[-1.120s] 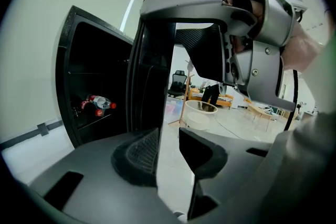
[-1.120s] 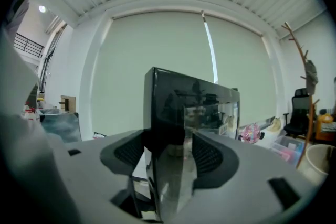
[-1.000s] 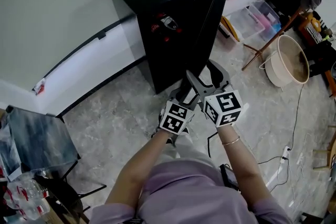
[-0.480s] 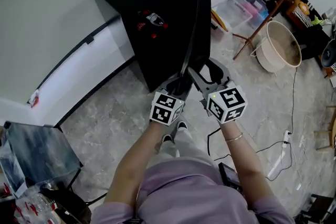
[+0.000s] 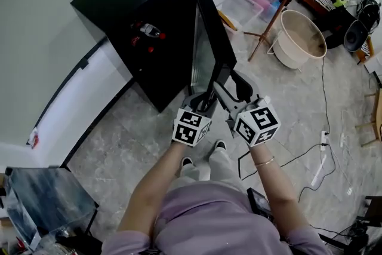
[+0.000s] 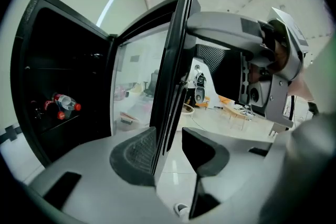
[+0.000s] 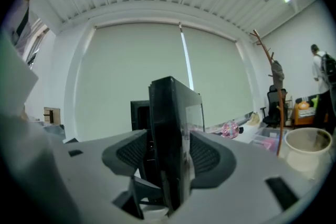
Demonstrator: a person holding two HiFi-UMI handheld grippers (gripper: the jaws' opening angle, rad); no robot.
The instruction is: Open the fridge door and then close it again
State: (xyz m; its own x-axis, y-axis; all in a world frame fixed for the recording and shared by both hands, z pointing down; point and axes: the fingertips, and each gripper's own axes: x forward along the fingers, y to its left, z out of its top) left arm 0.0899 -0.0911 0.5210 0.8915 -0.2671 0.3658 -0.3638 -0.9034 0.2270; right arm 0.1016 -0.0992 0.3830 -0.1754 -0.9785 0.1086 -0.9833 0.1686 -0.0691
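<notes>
Glass fills most of the door (image 5: 209,39), set in a black frame, so it should handle as a stiff, fairly light slab that swings on its hinge rather than something to be lifted. The fridge (image 5: 128,15) is a small black cabinet standing on the floor against the wall. Its door stands partly open, with the free edge pointing toward the person.

The best place to hold it is that free edge, far from the hinge, where a small push turns it easily. The frame is a safer hold than the pane, which looks smooth and could crack under a hard pinch or a slam. A cabinet this small may also shift on the floor if the door is yanked, so a slow, even swing seems wise.

The right gripper (image 7: 167,157) has the door's edge between its jaws. They have just been closing, and both pads now sit against the slab in a clamp.

The left gripper (image 6: 169,152) also straddles the edge and its jaws have just been closing. Its left pad lies against the door, but a gap shows at the other pad, so it does not pinch.

No brand name or label can be read on the fridge. Bottles (image 6: 63,105) with red caps lie on a shelf inside, their print too small to read.
</notes>
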